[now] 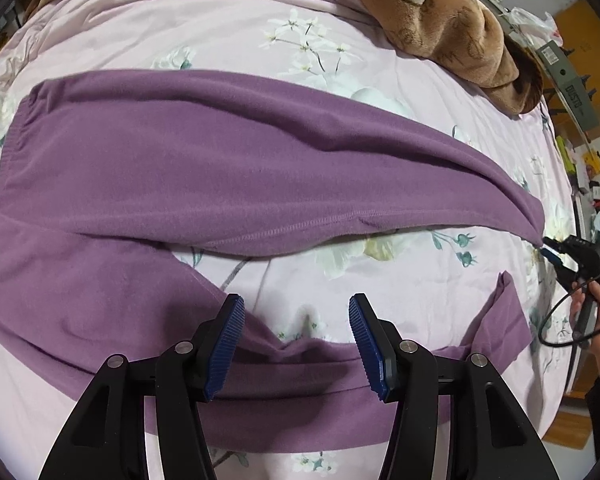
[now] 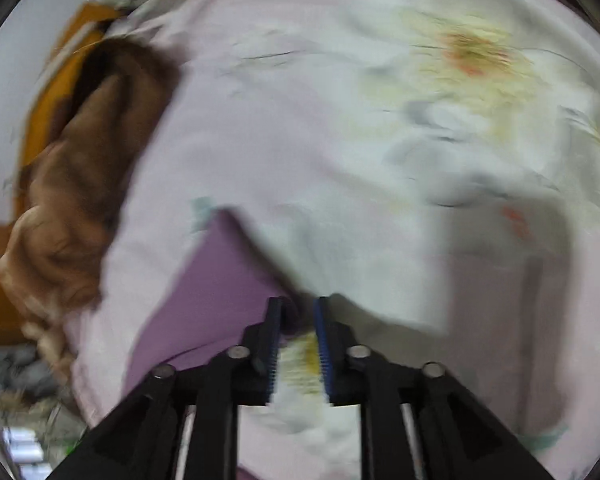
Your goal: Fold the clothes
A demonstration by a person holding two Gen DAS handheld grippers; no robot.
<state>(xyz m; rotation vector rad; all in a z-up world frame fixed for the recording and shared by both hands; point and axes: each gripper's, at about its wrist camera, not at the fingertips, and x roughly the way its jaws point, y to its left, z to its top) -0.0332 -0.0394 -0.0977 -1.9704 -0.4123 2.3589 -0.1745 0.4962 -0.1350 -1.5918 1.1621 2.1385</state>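
Observation:
Purple fleece trousers [image 1: 204, 168] lie spread on a pink floral bed sheet [image 1: 220, 28], waistband at the left and two legs running right. My left gripper [image 1: 297, 304] hovers open over the near leg [image 1: 300, 400], with nothing between its blue pads. At the far right, my right gripper [image 1: 558, 254] pinches the pointed end of the far leg [image 1: 534, 222], which is drawn taut toward it. The right wrist view is blurred: the right gripper [image 2: 299, 304] stands nearly closed with purple cloth [image 2: 212, 292] caught at its tips.
A brown plush blanket [image 1: 440, 28] is heaped at the far right of the bed, also visible as the brown blanket [image 2: 80, 184]. A hand [image 1: 598, 316] and a black cable are at the bed's right edge. Cluttered shelves stand beyond that edge.

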